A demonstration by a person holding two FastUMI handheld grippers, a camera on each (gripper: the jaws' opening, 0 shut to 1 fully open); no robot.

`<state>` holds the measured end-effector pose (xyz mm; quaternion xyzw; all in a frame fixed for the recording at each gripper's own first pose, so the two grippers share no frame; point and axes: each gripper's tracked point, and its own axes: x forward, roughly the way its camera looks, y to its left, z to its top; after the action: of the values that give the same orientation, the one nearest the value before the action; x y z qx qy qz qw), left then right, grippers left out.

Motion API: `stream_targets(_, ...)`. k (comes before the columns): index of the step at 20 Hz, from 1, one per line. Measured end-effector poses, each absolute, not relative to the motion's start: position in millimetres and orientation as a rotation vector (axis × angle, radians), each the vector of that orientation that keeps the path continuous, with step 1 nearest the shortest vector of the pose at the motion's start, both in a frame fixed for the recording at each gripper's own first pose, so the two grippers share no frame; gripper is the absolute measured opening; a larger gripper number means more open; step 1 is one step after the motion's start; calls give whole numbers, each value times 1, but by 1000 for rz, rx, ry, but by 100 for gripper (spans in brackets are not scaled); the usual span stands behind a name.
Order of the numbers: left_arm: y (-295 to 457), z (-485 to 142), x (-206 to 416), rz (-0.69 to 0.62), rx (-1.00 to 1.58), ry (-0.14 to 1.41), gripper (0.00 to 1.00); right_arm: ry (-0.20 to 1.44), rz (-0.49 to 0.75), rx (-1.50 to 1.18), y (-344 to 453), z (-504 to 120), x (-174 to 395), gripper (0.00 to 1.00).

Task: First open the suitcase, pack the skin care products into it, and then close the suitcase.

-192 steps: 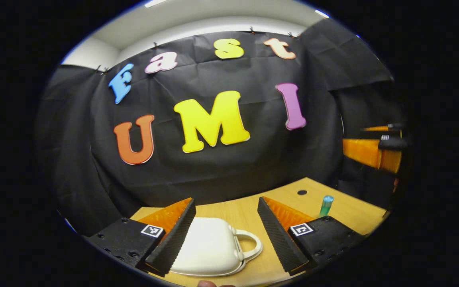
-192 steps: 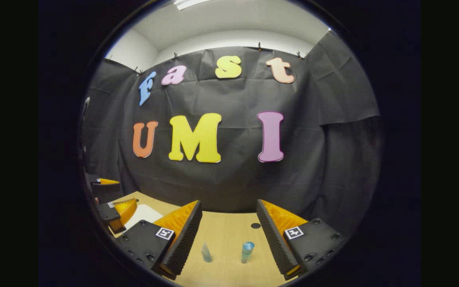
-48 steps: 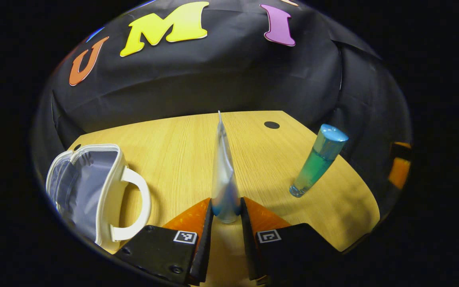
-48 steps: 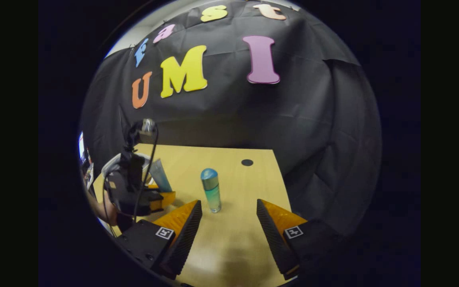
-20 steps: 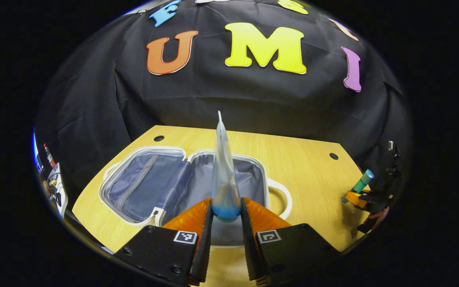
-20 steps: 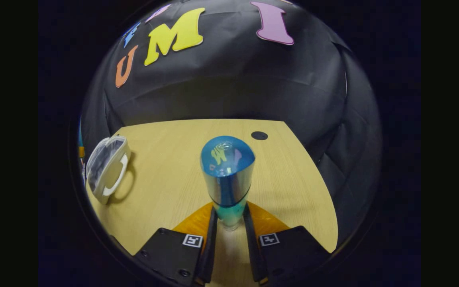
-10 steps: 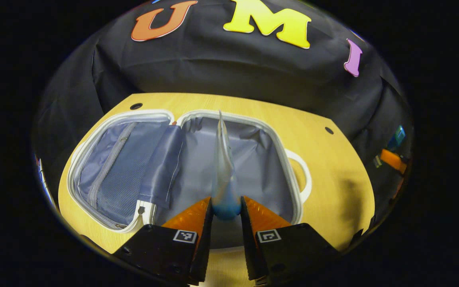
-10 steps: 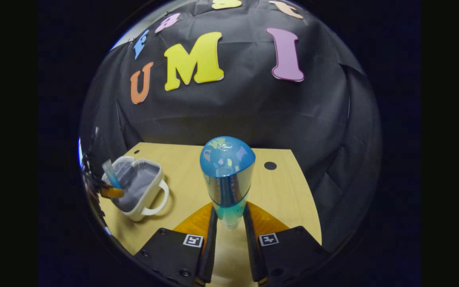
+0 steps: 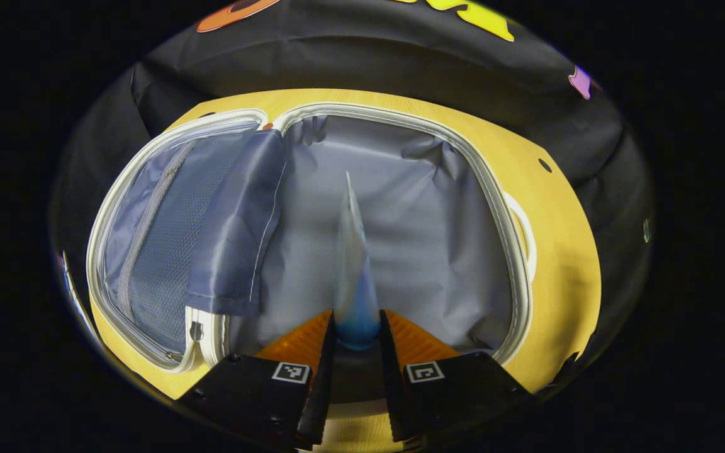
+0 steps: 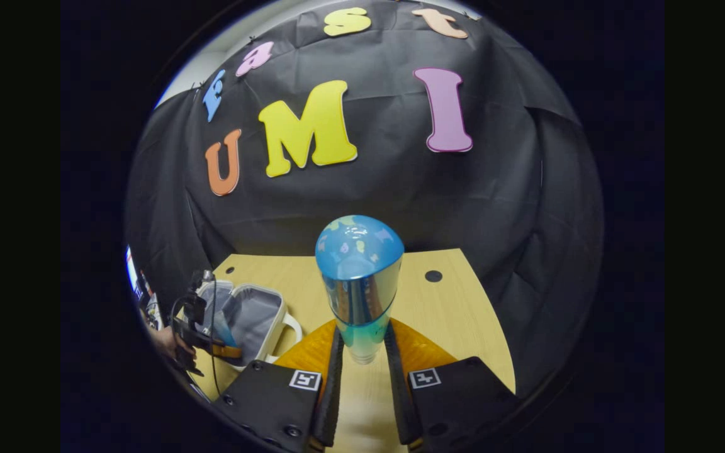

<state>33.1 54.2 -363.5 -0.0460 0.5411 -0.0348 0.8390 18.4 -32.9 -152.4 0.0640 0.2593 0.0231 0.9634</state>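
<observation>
The white suitcase point(image 9: 494, 189) lies open on the table, its grey-blue lining showing. My left gripper point(image 9: 355, 352) is shut on a pale blue tube point(image 9: 351, 264) and holds it low over the right half of the case. My right gripper point(image 10: 362, 377) is shut on a teal bottle with a shiny blue cap point(image 10: 359, 277), held upright above the table. In the right gripper view the suitcase point(image 10: 255, 318) sits at the lower left, with the left gripper point(image 10: 202, 333) and a hand over it.
The left half of the suitcase has a mesh zip pocket point(image 9: 155, 233) and a loose fabric flap point(image 9: 236, 226). The wooden table point(image 10: 450, 321) has a round dark hole point(image 10: 433, 275) toward the back. The black cloth wall rises right behind the table.
My left gripper has gone down and forward with the tube, so the open case looms much larger. My right gripper has lifted the bottle slightly and tilted back.
</observation>
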Motion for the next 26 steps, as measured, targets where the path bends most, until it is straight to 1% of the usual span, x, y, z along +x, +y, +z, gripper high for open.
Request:
stream_targets(1, 56, -364, 36, -74, -74, 1147, 42, 525, 52, 134, -30, -150, 15, 34)
stream_targets(2, 56, -364, 39, -73, -57, 1150, 49, 523, 59, 130, -27, -148, 13, 34)
stream_targets(3, 57, -365, 40, -72, -48, 1160, 49, 523, 65, 122, -25, -147, 12, 34)
stream_targets(4, 57, -366, 40, -68, -50, 1171, 43, 524, 71, 112, -23, -147, 11, 34)
stream_targets(7, 57, -370, 41, -57, -77, 1188, 43, 529, 89, 112, -16, -144, 7, 34)
stream_targets(8, 57, -369, 40, -55, -83, 1191, 49, 533, 95, 114, -14, -143, 6, 34)
stream_targets(9, 56, -369, 41, -54, -92, 1188, 50, 541, 106, 115, -8, -145, 5, 34)
stream_targets(10, 53, -368, 41, -60, -100, 1186, 44, 551, 123, 110, -2, -147, 3, 34)
stream_targets(11, 53, -368, 41, -59, -114, 1181, 45, 566, 140, 103, 4, -151, 0, 34)
stream_targets(12, 50, -367, 41, -60, -134, 1178, 60, 578, 158, 98, 11, -153, -1, 31)
stream_targets(13, 47, -365, 41, -63, -150, 1175, 54, 589, 175, 93, 20, -155, -3, 34)
stream_targets(15, 45, -363, 38, -65, -172, 1174, 78, 603, 212, 80, 38, -157, -4, 34)
stream_targets(17, 44, -356, 37, -73, -189, 1157, 79, 612, 256, 65, 61, -159, -3, 34)
stream_targets(19, 39, -336, 36, -96, -242, 1094, 81, 628, 310, 59, 91, -164, 2, 34)
stream_targets(22, 50, -286, 38, -112, -264, 930, 85, 663, 376, 63, 140, -178, 12, 34)
stream_targets(23, 59, -270, 36, -113, -246, 876, 96, 679, 398, 64, 159, -186, 15, 34)
stream_targets(24, 72, -258, 28, -97, -230, 836, 99, 700, 422, 66, 178, -194, 17, 34)
stream_targets(26, 93, -244, 13, -79, -218, 790, 99, 752, 454, 72, 215, -217, 23, 34)
